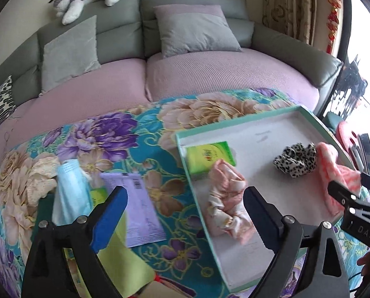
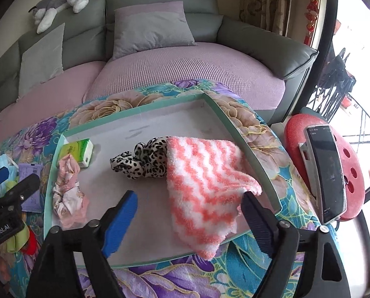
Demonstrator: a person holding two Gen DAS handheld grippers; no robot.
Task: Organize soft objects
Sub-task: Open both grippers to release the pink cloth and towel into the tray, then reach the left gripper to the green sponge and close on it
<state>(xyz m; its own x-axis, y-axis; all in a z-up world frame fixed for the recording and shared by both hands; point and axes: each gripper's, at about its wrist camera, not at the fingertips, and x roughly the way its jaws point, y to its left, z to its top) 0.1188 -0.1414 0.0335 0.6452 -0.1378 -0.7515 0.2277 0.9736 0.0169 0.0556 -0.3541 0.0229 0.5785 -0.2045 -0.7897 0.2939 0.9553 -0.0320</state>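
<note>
behind everything runs a grey sofa (image 2: pixel 259 42) with lilac seat covers, two grey cushions (image 2: pixel 150 28) and a plush husky (image 2: pixel 60 2) lying along its back. in front of it a floral blanket (image 1: pixel 125 136) covers the work surface, and on that sits a shallow mint-edged tray (image 2: pixel 224 121) with a pale floor.

inside the tray lie four soft things: a green tissue pack (image 2: pixel 76 152) in the far left corner, a pink floral scrunchie (image 2: pixel 68 193) just beside it along the left wall, a leopard scrunchie (image 2: pixel 140 161) near the middle, and a coral-and-white zigzag cloth (image 2: pixel 205 188) touching the leopard one and drooping over the near rim.

outside the tray, on the blanket to its left, lie a blue face mask (image 1: pixel 70 193), a lilac packet (image 1: pixel 140 208) and a yellow-green cloth (image 1: pixel 120 258).

the left gripper (image 1: pixel 185 221) has its jaws spread wide, empty, one finger over the packet and the other over the tray by the pink scrunchie. the right gripper (image 2: pixel 187 221) is likewise wide apart, straddling the zigzag cloth's near part without pinching it.

a phone (image 2: pixel 326 171) rests on a red stool (image 2: pixel 351 173) to the right.
</note>
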